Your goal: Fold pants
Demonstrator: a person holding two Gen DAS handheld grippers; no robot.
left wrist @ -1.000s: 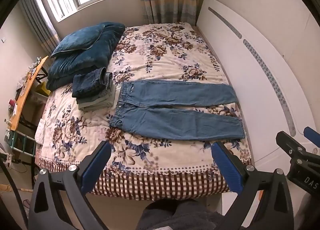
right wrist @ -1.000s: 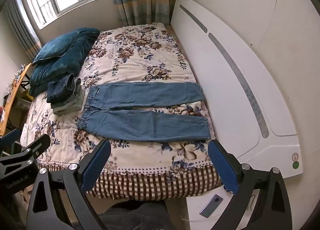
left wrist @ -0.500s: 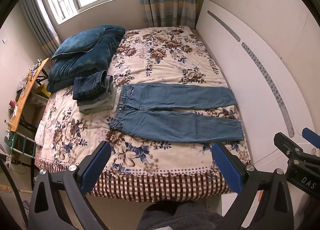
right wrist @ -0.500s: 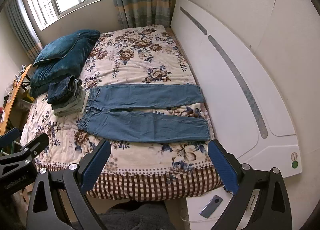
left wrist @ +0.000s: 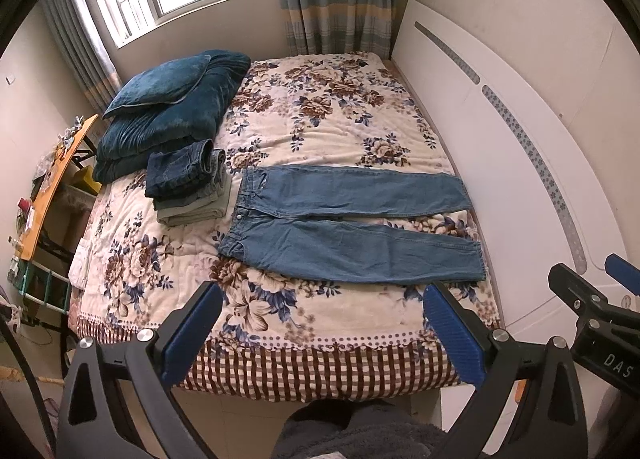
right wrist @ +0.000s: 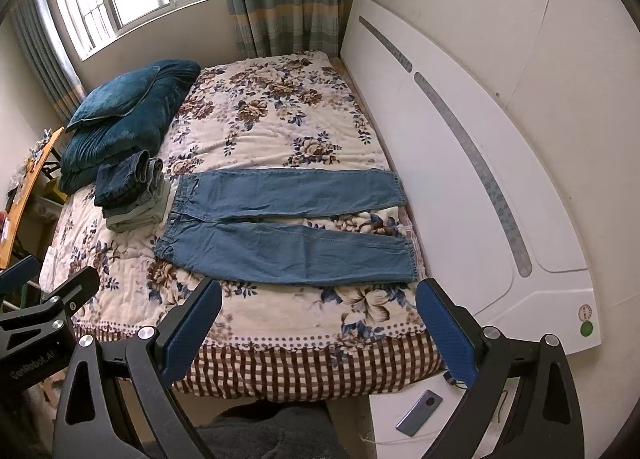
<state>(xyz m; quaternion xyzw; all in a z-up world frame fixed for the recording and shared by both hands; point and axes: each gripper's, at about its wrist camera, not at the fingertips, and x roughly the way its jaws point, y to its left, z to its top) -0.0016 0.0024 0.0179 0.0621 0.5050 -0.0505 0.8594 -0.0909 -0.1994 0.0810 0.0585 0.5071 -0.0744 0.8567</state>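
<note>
Pre-fold, approach step. Jeans point(left wrist: 352, 231) lie flat across bed point(left wrist: 320, 323), front up, waist by folded stack point(left wrist: 188, 187), legs spread twd headboard point(left wrist: 500, 163), narrow gap betw them. L gripper point(left wrist: 320, 335) fingers wide apart, empty, above near bed edge. R gripper point(right wrist: 318, 333) same, empty. Neither touching denim. Next, prob: reach in, pinch near leg at waist & hem, lay it over far leg. Needs both ends lifted together.

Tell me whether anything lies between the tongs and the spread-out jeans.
Nothing visible does. The jeans lie flat on the bed, with only bare bedspread between them and the open left tongs and right tongs. The folded stack sits aside.
</note>
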